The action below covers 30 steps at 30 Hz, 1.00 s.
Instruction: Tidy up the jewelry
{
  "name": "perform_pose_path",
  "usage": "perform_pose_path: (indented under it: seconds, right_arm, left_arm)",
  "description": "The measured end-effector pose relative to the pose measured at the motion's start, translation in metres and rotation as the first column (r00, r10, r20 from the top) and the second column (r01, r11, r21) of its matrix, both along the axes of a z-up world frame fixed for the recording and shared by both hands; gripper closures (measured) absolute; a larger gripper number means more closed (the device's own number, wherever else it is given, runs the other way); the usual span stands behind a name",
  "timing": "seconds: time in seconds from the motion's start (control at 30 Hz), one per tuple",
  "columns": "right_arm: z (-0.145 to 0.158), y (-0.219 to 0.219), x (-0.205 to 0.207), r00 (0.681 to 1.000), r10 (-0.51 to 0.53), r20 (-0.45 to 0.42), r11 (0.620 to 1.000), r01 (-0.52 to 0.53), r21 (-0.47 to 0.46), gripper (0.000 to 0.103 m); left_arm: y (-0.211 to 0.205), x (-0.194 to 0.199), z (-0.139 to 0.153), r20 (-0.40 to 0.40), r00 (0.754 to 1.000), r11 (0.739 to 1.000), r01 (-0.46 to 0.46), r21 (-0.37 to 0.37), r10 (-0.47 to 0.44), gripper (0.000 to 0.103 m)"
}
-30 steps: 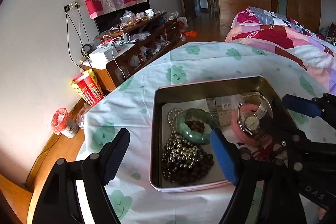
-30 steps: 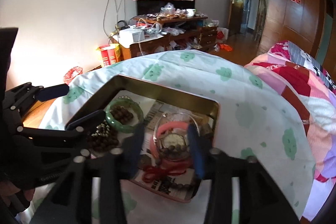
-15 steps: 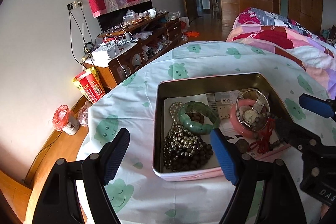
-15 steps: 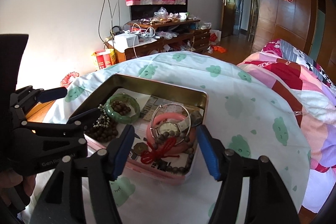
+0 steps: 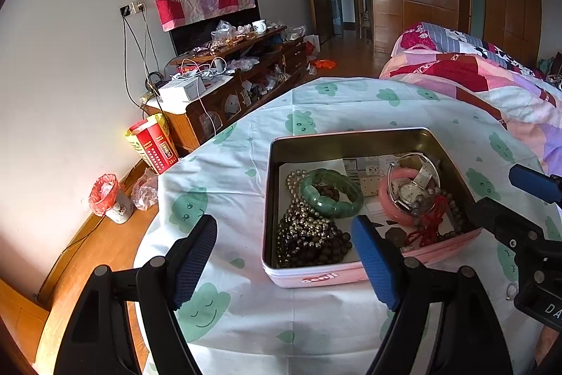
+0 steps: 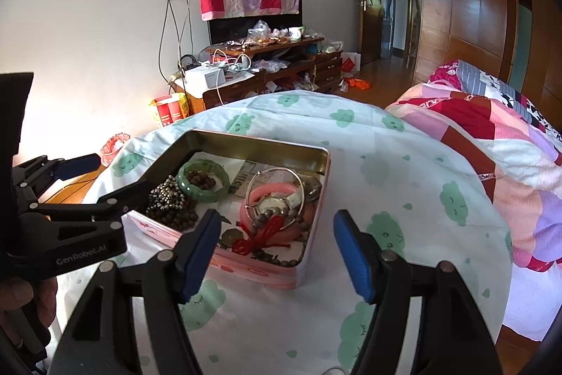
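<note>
2 grippers hang over a table draped in a pale cloth (image 5: 316, 315) printed with green smiling clouds, and between them sits a shallow pink tin (image 5: 316, 278) with a brassy inside, its top open. The left gripper (image 5: 281, 260) stands with its blue-padded jaws spread wide and nothing between them; it is near the tin's front left corner, above the cloth. The right gripper (image 6: 275, 250) is just in front of the tin's near edge; its jaws have just been opening, they are spread now, and no piece of jewelry lies between the pads.

All the jewelry lies inside the tin. On its left side a green bangle (image 5: 332, 192) rests on a heap of dark and silvery beads (image 5: 309, 234). On the right side a pink bangle (image 6: 277, 211) lies flat with a wristwatch (image 6: 270, 202) on a metal band on top of it, and a string of brown beads with a red knotted cord (image 6: 261, 236) is draped across both. Printed paper lines the tin's floor.

Behind the table a cluttered wooden cabinet (image 6: 267, 72) stands against a white wall, and a bed with a patchwork quilt (image 6: 491, 129) is on the right. A hand (image 6: 31, 301) grips the left gripper's handle at the edge of the right wrist view.
</note>
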State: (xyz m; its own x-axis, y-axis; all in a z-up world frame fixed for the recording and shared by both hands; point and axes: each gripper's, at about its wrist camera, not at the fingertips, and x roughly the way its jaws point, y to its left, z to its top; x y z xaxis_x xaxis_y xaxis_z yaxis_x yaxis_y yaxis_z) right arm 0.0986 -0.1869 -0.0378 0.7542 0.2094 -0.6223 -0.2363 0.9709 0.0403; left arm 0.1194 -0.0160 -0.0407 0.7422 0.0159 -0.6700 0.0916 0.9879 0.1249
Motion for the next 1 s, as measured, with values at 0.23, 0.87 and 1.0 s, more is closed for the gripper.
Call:
perform_pose_path:
  seconds: [0.23, 0.87, 1.0]
  right_arm:
    - [0.0023, -0.0033, -0.0030, 1.000, -0.007, 0.008, 1.000, 0.007, 0.009, 0.031]
    - [0.0060, -0.0084, -0.0093, 1.000, -0.014, 0.017, 1.000, 0.013, 0.021, 0.028]
    - [0.0058, -0.0081, -0.0095, 1.000, -0.013, 0.018, 1.000, 0.012, 0.023, 0.028]
  left_arm:
    - [-0.0003, -0.0025, 0.0017, 0.000, 1.000, 1.000, -0.001, -0.001, 0.001, 0.024]
    - [-0.0007, -0.0071, 0.0019, -0.005, 1.000, 1.000, -0.002, 0.002, 0.002, 0.024]
    - [-0.0007, -0.0072, 0.0022, -0.004, 1.000, 1.000, -0.003, 0.003, 0.003, 0.024]
